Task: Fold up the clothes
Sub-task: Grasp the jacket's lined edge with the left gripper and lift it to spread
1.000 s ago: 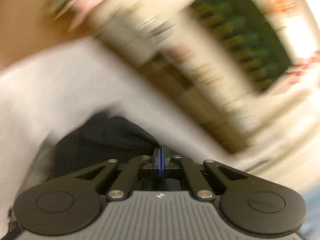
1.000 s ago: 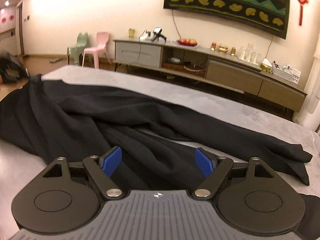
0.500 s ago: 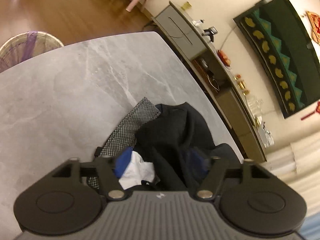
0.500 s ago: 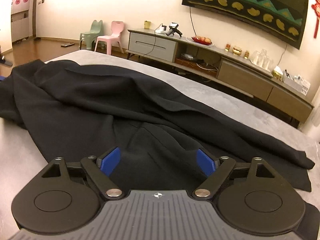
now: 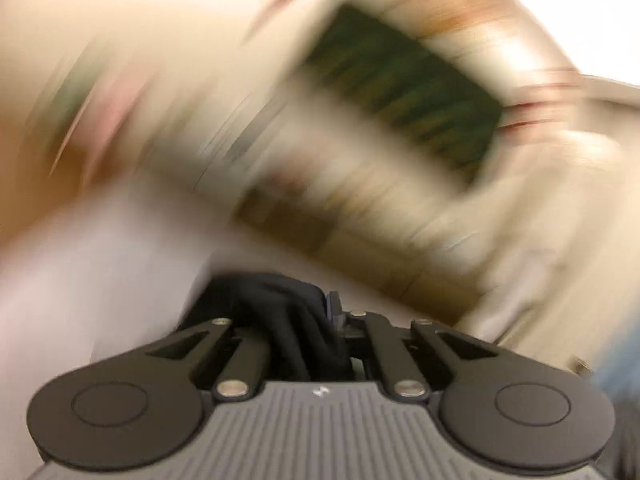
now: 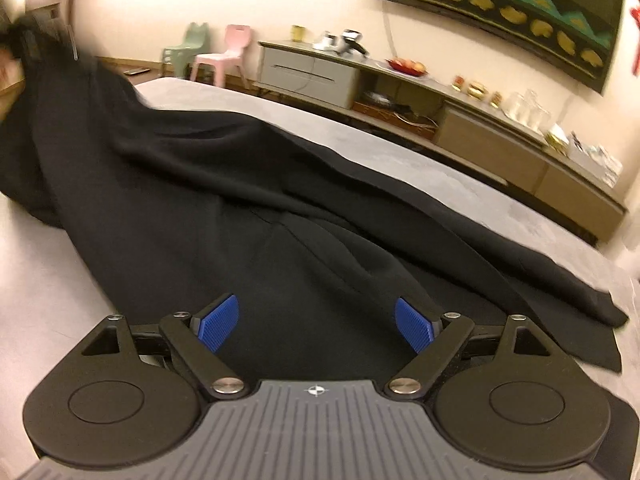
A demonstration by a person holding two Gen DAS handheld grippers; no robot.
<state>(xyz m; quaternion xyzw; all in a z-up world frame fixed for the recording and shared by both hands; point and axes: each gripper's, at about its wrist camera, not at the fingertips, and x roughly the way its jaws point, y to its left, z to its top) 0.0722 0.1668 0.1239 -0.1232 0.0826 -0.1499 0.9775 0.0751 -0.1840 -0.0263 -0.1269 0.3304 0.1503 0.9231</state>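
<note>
1. A black garment (image 6: 248, 216) is spread crumpled across the grey surface (image 6: 420, 168), one long part trailing to the right edge and one end drawn up and off to the far left; no fold is yet seen in it.
2. A bunch of the same black cloth (image 5: 280, 316) is clamped in the left gripper (image 5: 320, 320), whose jaws have just been closing and are now together on it; the left view is heavily blurred, so little else can be told there.
3. The right gripper (image 6: 316, 322) hovers low over the middle of the garment, jaws wide apart, nothing between them.
4. The step in hand is judged to be the spreading and straightening; next, a grip by the right jaws on an edge is called for, so the cloth can be pulled flat.
5. Beyond the surface stand a long sideboard (image 6: 400, 92) with small things on it, a pink chair (image 6: 224, 54), a green chair (image 6: 188, 46) and a dark wall hanging (image 6: 500, 8).
</note>
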